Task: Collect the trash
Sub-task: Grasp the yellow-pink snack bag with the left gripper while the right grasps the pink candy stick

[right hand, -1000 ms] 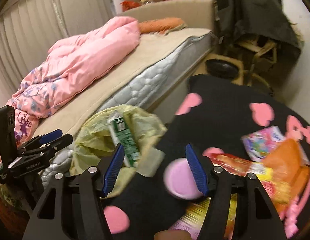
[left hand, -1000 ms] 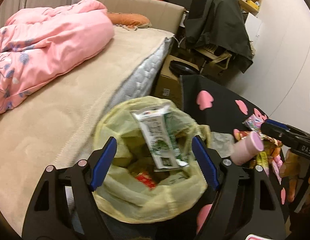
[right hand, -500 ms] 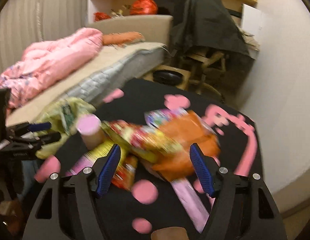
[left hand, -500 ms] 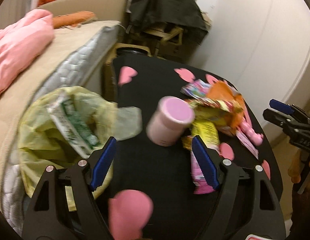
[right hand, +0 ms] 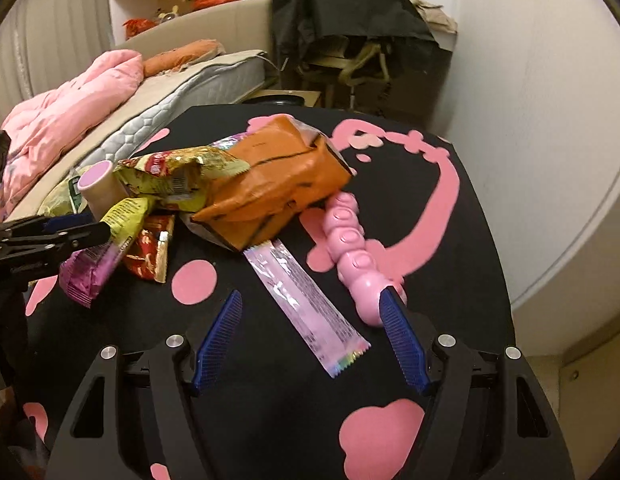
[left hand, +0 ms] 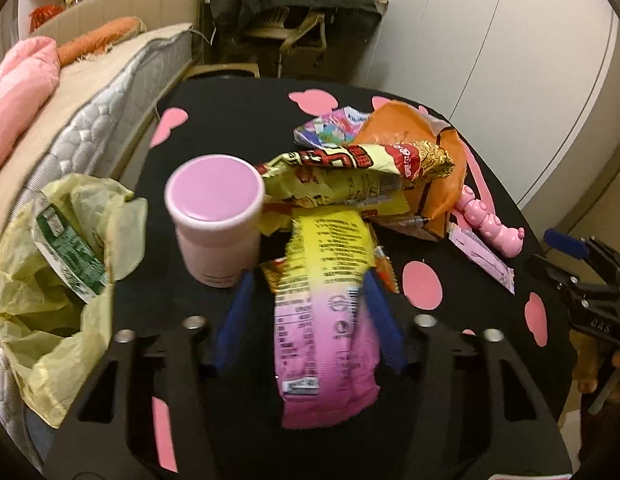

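A pile of wrappers lies on the black table with pink spots (left hand: 213,92). My left gripper (left hand: 307,288) is open, its blue fingers either side of a yellow-and-pink snack bag (left hand: 326,312), apart from it. A pink cup (left hand: 215,216) stands just left of it. A yellow trash bag (left hand: 49,280) holding a green-and-white wrapper (left hand: 69,256) hangs at the table's left edge. My right gripper (right hand: 312,304) is open around a thin pink sachet (right hand: 305,304); its right finger is beside a pink beaded bottle (right hand: 352,256).
An orange bag (right hand: 269,188), a yellow-red noodle packet (right hand: 177,180) and a red wrapper (right hand: 149,252) lie mid-table. A bed with a pink quilt (right hand: 65,108) is on the left, a chair with a dark jacket (right hand: 350,12) behind, a white wall on the right.
Both grippers have swung right from the trash bag to the wrapper pile. The left one now straddles the yellow-and-pink bag; the right one straddles the pink sachet.
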`<state>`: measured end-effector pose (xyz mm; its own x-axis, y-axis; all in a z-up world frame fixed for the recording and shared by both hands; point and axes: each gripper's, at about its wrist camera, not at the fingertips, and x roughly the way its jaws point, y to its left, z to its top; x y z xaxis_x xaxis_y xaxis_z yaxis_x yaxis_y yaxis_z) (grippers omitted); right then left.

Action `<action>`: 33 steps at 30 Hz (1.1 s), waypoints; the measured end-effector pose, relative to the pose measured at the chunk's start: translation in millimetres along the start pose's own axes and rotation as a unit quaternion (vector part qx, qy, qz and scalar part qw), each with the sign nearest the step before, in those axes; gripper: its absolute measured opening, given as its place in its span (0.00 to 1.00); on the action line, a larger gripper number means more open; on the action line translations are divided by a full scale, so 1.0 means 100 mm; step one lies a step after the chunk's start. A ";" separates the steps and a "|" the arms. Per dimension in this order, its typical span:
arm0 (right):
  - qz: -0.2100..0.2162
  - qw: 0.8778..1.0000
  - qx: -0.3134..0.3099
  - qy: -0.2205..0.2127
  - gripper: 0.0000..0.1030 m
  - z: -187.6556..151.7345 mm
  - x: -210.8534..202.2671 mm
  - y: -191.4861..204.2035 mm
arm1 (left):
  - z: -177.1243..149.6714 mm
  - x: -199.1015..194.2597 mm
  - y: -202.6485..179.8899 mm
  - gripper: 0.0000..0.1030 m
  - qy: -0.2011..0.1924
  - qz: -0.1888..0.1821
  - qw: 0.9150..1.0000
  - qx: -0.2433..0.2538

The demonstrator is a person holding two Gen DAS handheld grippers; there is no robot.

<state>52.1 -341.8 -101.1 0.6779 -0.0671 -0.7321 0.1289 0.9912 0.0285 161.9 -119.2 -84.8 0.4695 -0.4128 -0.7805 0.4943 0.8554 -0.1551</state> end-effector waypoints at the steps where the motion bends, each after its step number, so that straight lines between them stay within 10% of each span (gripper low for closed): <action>1: -0.001 1.000 0.004 0.000 0.66 -0.02 0.00 -0.03 | 0.00 0.01 0.01 0.39 0.004 -0.007 1.000 -0.003; 21: 0.049 0.996 -0.013 0.074 0.66 -0.04 0.69 0.04 | -0.34 -0.25 0.19 0.30 0.040 -0.051 0.998 -0.016; 26: 0.153 0.984 -0.004 0.094 0.65 -0.18 0.46 0.21 | -0.36 -0.25 0.21 0.35 0.033 -0.049 0.998 -0.023; 33: 0.111 0.991 0.023 0.063 0.64 -0.09 0.42 0.14 | -0.37 -0.27 0.19 0.41 0.030 -0.050 0.998 -0.025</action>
<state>75.8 -329.3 -137.7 0.5972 0.1707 -0.7837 0.0212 0.9734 0.2282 131.3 -80.3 -88.9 0.3745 -0.4795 -0.7936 0.4990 0.8256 -0.2634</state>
